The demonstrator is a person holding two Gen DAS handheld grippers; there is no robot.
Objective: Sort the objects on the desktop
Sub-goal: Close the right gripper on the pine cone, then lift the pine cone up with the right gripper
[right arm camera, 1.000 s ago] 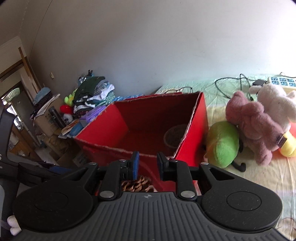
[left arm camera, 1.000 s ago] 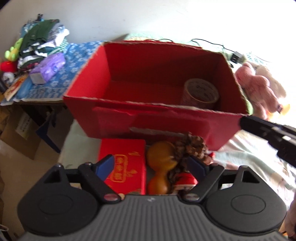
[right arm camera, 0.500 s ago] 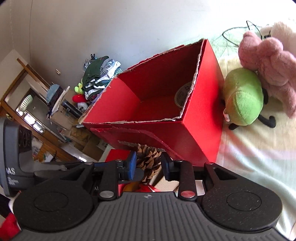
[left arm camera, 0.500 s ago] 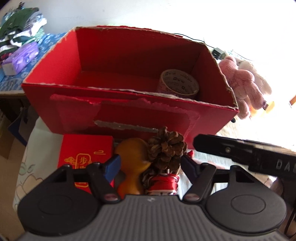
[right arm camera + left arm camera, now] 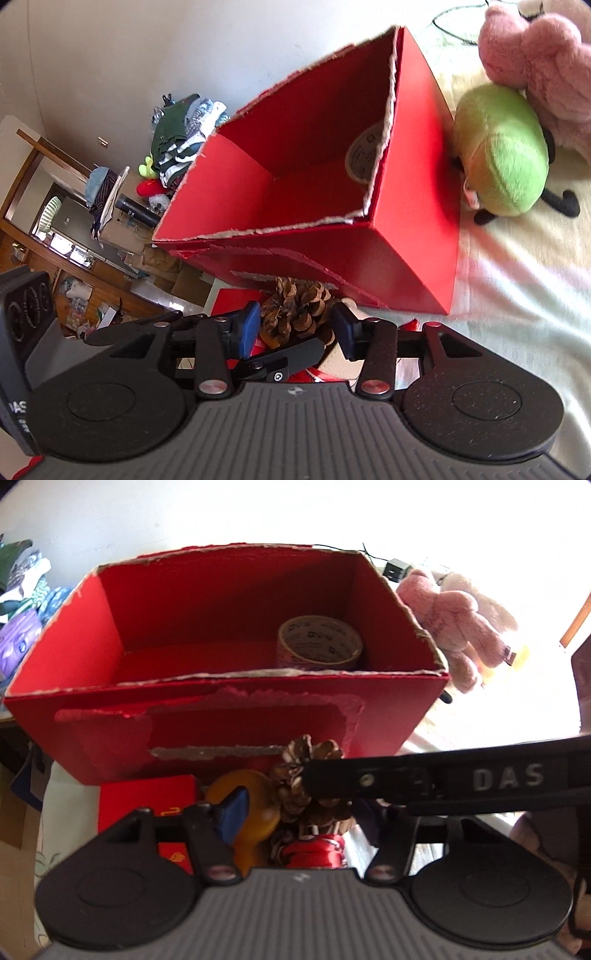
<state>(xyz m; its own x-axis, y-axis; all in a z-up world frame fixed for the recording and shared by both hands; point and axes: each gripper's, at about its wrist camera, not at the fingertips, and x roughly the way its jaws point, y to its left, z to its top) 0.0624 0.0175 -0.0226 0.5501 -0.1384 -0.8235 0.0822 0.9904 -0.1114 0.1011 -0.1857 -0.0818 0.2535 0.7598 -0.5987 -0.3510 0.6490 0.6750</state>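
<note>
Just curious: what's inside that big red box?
Inside the red box, one roll of tape sits at its right end. The near wall hides the floor just behind it.

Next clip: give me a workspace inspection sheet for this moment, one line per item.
Surface: pale sheet.
Job's things: red box holds a tape roll; pine cone, gourd, small red box lie in front of it.
Clutter: pink plush, green plush, folded clothes.
Grippers: right tool open around the pine cone; left tool open.
Cables: black cable behind the box.
Surroundings: white wall.
</note>
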